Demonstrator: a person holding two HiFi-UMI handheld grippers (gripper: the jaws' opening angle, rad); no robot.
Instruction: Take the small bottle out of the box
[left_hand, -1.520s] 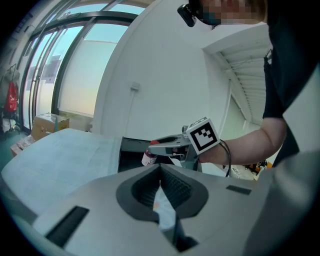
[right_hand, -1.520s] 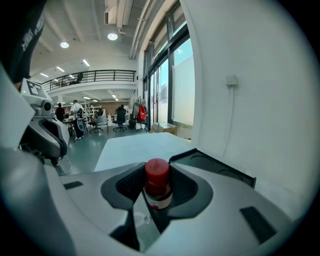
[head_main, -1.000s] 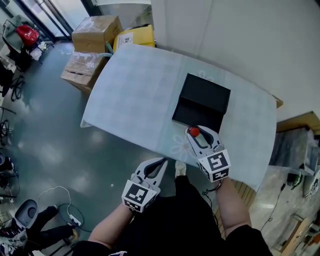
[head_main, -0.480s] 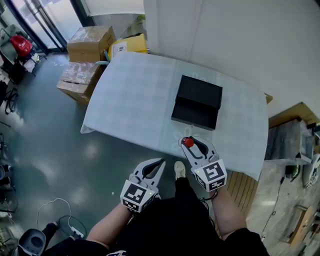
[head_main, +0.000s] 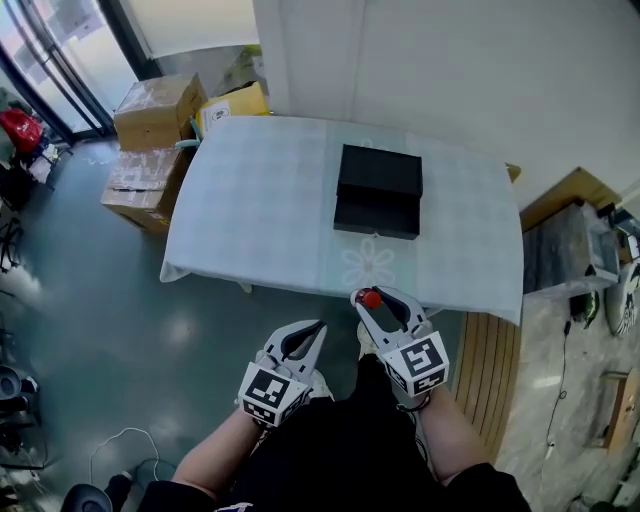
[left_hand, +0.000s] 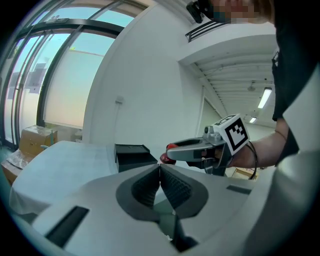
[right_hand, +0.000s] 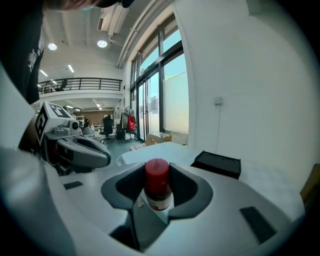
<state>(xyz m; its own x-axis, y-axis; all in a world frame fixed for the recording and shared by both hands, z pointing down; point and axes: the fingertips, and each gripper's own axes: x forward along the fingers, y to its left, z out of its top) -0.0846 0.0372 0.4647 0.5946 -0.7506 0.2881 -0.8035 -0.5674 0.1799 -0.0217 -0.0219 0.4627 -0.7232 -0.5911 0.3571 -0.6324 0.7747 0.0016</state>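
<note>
A black box (head_main: 378, 190) lies on the pale tablecloth of the table (head_main: 250, 210), its lid standing behind it. My right gripper (head_main: 376, 301) hangs in front of the table's near edge, shut on a small bottle (head_main: 371, 298) with a red cap. In the right gripper view the bottle (right_hand: 158, 186) stands upright between the pads, and the box (right_hand: 218, 164) lies beyond it. My left gripper (head_main: 316, 328) is lower left of it, over the floor, jaws shut and empty. The left gripper view shows its pads (left_hand: 171, 184) pressed together, with the bottle (left_hand: 167, 158) and the box (left_hand: 132, 155) ahead.
Cardboard boxes (head_main: 148, 112) and a yellow box (head_main: 235, 102) stand on the floor at the table's far left corner. A white wall runs behind the table. Wooden boards (head_main: 485, 365) and a pallet-like stack (head_main: 568, 255) lie to the right.
Both grippers have drawn back from the box toward the person, past the table's near edge. The right gripper still holds the bottle. The left gripper stays shut.
</note>
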